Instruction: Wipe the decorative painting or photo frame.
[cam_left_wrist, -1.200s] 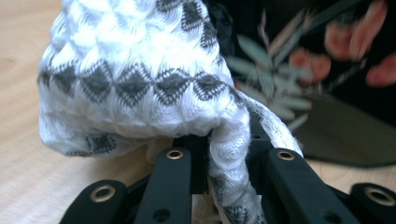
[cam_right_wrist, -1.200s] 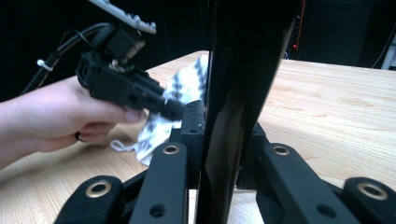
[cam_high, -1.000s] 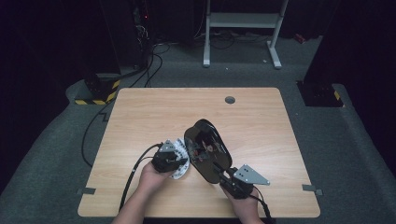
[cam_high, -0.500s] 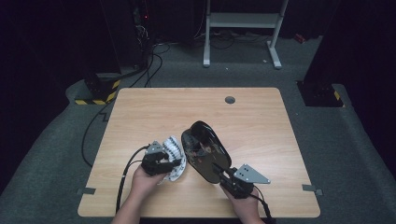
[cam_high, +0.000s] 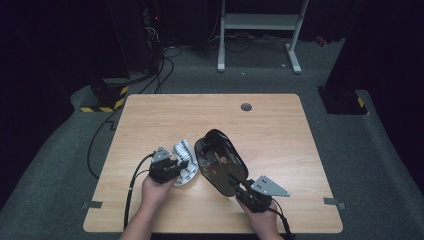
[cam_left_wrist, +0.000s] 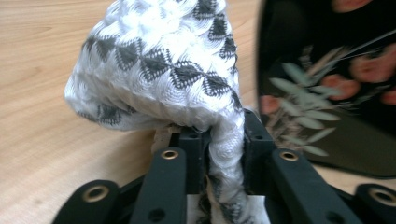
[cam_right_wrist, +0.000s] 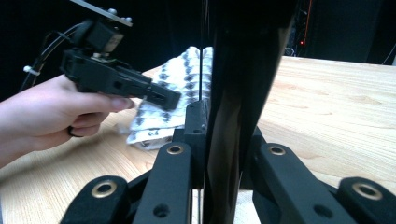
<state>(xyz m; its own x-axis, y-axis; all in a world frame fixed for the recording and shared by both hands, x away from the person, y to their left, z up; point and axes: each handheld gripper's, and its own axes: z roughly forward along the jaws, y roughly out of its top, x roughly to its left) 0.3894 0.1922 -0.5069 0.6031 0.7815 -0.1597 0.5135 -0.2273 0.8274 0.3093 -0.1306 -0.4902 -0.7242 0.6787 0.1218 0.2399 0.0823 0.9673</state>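
Note:
A white cloth (cam_high: 183, 151) with a grey diamond pattern lies bunched on the wooden table (cam_high: 280, 130), touching a black oval plate (cam_high: 220, 162) painted with flowers. My left gripper (cam_high: 176, 167) is shut on a fold of the cloth (cam_left_wrist: 159, 70); its jaws have just been closing with the fabric between them (cam_left_wrist: 219, 140). My right gripper (cam_high: 239, 186) is shut on the plate's near rim and holds it tilted up on edge. In the right gripper view the plate's edge (cam_right_wrist: 243, 70) rises straight between the jaws (cam_right_wrist: 219, 126), with the cloth (cam_right_wrist: 184, 74) behind it.
A round grommet hole (cam_high: 246, 106) sits near the table's far edge. Cables (cam_high: 102, 145) hang off the left side onto the grey floor. A white stand (cam_high: 260, 22) is behind the table. Tape marks (cam_high: 331, 202) sit at the near corners.
My left gripper slid a little to the left along the cloth and took a new hold on it. The plate and the right gripper stayed put.

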